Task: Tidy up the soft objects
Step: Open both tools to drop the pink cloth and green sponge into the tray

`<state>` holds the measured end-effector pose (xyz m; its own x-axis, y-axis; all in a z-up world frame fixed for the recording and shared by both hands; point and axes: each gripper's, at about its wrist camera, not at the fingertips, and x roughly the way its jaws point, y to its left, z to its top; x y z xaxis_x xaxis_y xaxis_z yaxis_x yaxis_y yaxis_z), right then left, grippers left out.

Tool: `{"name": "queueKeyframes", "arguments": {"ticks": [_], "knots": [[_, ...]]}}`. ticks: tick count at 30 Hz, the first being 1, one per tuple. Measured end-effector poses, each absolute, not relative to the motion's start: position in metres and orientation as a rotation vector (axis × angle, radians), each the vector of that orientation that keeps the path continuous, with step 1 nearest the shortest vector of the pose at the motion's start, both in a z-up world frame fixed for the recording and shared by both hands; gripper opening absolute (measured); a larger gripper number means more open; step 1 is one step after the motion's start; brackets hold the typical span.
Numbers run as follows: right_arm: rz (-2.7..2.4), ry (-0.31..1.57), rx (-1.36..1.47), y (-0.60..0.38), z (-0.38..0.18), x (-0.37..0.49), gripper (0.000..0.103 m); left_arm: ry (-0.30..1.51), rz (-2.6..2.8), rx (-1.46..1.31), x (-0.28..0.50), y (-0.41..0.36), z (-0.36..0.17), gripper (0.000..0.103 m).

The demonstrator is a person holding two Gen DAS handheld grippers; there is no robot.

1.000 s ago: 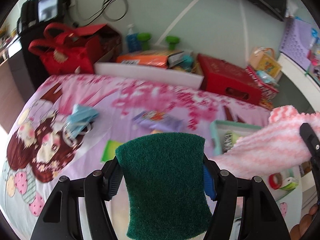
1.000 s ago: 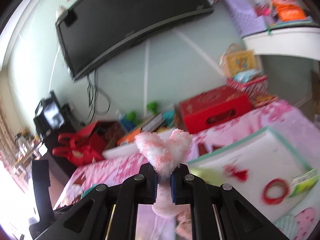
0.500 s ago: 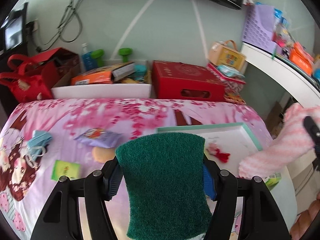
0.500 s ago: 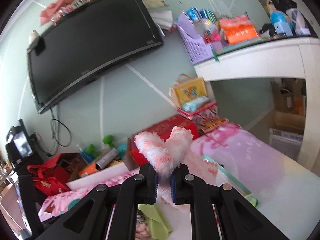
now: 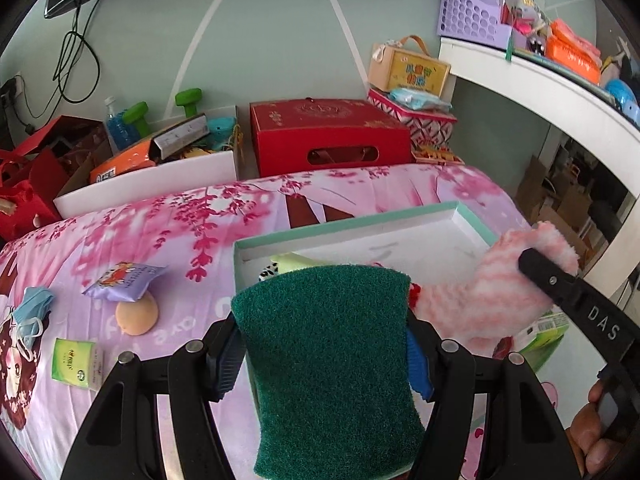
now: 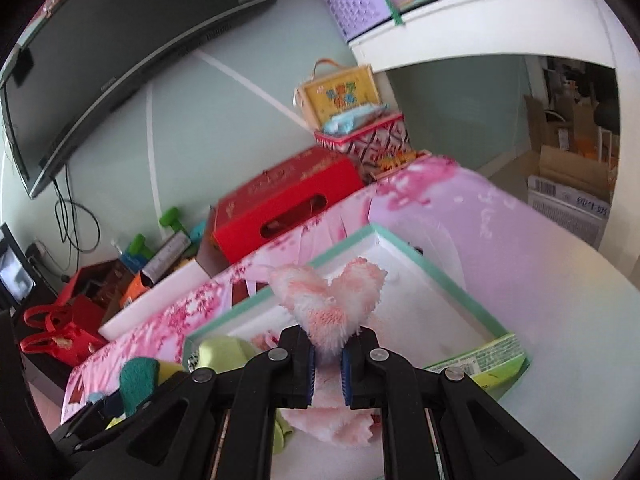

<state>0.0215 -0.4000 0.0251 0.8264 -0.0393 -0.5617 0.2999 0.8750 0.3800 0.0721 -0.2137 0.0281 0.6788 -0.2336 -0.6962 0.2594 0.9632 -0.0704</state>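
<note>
The left gripper [image 5: 326, 354] is clamped on a dark green rectangular scouring pad [image 5: 328, 364], its blue-padded fingers [image 5: 416, 360] pressing the pad's two long sides so that the pad stands upright between them and bows slightly. The right gripper [image 6: 328, 360] is pinched tight on a fluffy pink-and-white striped sock [image 6: 332, 300], whose folded end puffs up above the jaws in two lobes while the rest hangs below them. Both grippers hover over a shallow white box with a mint-green rim [image 5: 360, 222] that lies near the right edge of a bed covered by a pink and lilac blossom-print sheet [image 5: 168, 216]. Inside the box, at its near left corner, a pale yellow-green cloth [image 6: 224, 350] lies against the wall; a small red thing beside the sock may be a tassel, though it is mostly hidden. On the sheet left of the box lie a lilac snack packet [image 5: 126, 276] resting on a peach-coloured round sponge [image 5: 136, 316], a green-and-white tissue packet [image 5: 76, 364] and a blue face mask [image 5: 34, 310] near the bed's left edge. Past the bed's far edge stands a red cardboard gift box [image 5: 328, 134].
</note>
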Motion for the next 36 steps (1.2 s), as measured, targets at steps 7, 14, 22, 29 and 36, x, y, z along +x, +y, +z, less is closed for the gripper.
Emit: {"name": "queueKeyframes", "arguments": {"ticks": [7, 14, 22, 29, 36], "knots": [[-0.186, 0.616, 0.433, -0.392, 0.018, 0.031, 0.014, 0.807, -0.283, 0.053, 0.079, -0.226, 0.015, 0.069], [-0.211, 0.608, 0.445, -0.396, 0.024, 0.028, 0.037, 0.816, -0.286, 0.068, 0.081, -0.229, 0.013, 0.086], [-0.225, 0.583, 0.447, -0.398, 0.032, 0.021, 0.06, 0.814, -0.272, 0.034, 0.079, -0.215, 0.022, 0.086], [-0.267, 0.615, 0.434, -0.403, 0.027, 0.024, 0.09, 0.836, -0.146, -0.025, 0.084, -0.183, 0.024, 0.093], [-0.281, 0.631, 0.432, -0.407, 0.022, 0.025, 0.103, 0.864, -0.067, -0.081, 0.088, -0.157, 0.019, 0.093]]}}
